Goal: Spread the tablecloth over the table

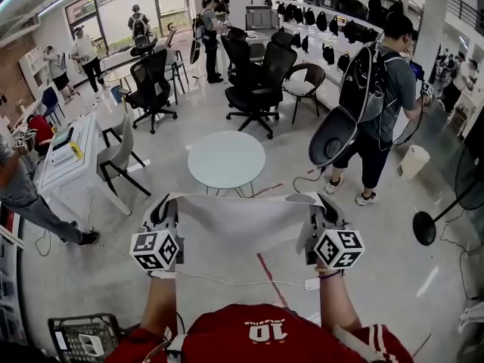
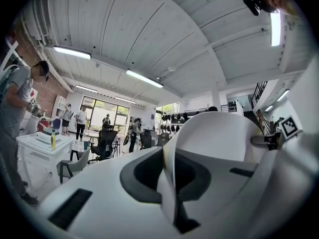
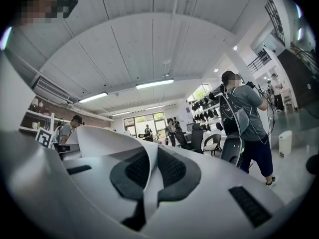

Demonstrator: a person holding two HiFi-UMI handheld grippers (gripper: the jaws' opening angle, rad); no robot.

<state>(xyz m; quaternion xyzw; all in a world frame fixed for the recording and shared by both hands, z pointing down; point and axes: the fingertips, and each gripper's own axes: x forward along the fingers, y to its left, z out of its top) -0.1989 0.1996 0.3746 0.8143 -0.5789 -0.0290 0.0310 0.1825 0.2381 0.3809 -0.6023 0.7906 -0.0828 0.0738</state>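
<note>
A white tablecloth (image 1: 242, 225) hangs stretched between my two grippers, its top edge level and the sheet dropping toward the floor. My left gripper (image 1: 168, 203) is shut on the cloth's left corner and my right gripper (image 1: 318, 201) on its right corner. A round white table (image 1: 226, 159) stands bare just beyond the cloth. In the left gripper view the cloth (image 2: 219, 133) runs as a thin fold between the closed pads of the left gripper (image 2: 167, 171). The right gripper (image 3: 149, 176) pinches the cloth (image 3: 104, 141) the same way in its own view.
A person with a backpack rig (image 1: 378, 104) stands right of the table. Black office chairs (image 1: 257, 82) crowd behind it. A white desk (image 1: 68, 157) and grey chair (image 1: 117, 157) stand at left, a fan stand (image 1: 427, 225) at right, a wire basket (image 1: 83, 335) by my feet.
</note>
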